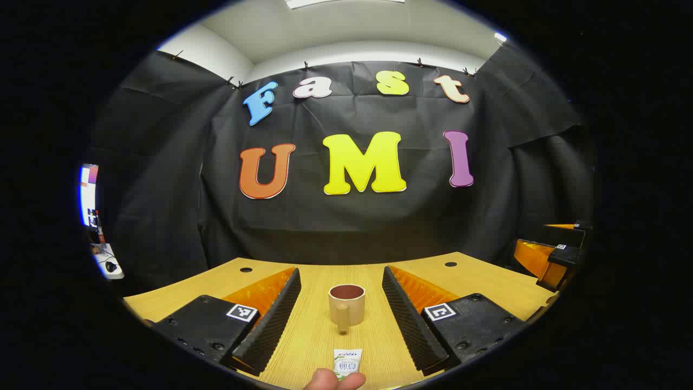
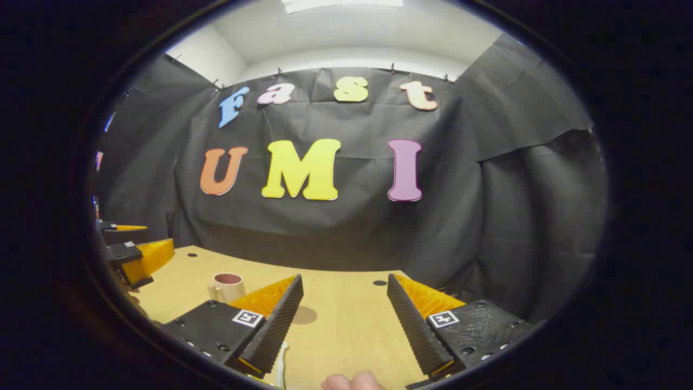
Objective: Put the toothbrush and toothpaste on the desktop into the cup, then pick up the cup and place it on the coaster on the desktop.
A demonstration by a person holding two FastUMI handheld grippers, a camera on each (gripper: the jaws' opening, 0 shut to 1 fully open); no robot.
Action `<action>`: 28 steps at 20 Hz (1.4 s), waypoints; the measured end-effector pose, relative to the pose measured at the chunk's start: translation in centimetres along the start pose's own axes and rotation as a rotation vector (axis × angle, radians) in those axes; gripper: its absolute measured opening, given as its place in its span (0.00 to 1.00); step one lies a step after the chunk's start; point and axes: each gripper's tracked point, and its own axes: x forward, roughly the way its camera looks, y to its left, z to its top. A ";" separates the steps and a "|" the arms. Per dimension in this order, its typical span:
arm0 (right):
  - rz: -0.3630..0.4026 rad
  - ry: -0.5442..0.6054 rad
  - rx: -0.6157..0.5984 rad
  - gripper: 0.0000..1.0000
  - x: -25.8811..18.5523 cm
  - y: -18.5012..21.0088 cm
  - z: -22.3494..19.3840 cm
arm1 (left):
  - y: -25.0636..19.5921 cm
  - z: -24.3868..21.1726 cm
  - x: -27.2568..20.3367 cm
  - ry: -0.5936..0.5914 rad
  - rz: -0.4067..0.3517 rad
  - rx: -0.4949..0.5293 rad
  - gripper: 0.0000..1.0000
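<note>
Table (image 1: 319, 336): light wood-grain top, two small dark round holes near its far edge, black cloth wall behind.

Left claw (image 1: 341, 317): jaws spread wide, gripping nothing, held low over the table. In the left gripper view the cup and the toothpaste lie in the gap between its fingers, touching neither. In the right gripper view this claw (image 2: 127, 254) shows at the far left edge, beyond the cup.

Right claw (image 2: 345, 319): jaws likewise spread wide, empty, above bare table. In the left gripper view it (image 1: 552, 260) appears at the far right edge.

Cup (image 1: 346, 306): beige, dark interior, upright on the table, handle turned toward the left claw's camera. In the right gripper view the cup (image 2: 227, 287) stands to the left, beyond that claw's left finger.

Coaster (image 2: 303, 314): flat brown disc on the table, just beside the right claw's left finger, apart from the cup.

Toothpaste (image 1: 347, 364): white tube with green print, flat on the table, nearer the camera than the cup. A fingertip (image 1: 333, 380) overlaps its near end.

Toothbrush (image 2: 280, 365): pale handle, partly hidden below the right claw's left finger; head not discernible.
</note>
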 end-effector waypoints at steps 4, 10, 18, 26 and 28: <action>-0.002 0.001 0.009 0.96 -0.1 0.0 0.0 | 0.2 0.1 0.0 -0.003 0.005 0.002 0.96; -0.002 0.003 0.015 0.96 -0.1 0.1 0.0 | 0.1 -0.2 0.1 0.005 0.000 0.003 0.96; 0.000 -0.002 0.023 0.96 -0.3 0.0 0.2 | 0.2 0.0 -0.2 -0.003 0.002 0.006 0.96; -0.002 -0.004 0.023 0.96 -0.5 -0.1 0.2 | 0.0 0.0 -0.4 -0.001 -0.001 0.008 0.96; 0.001 0.001 0.028 0.96 -0.6 0.1 0.1 | 0.2 -0.3 -0.5 0.010 0.002 0.009 0.96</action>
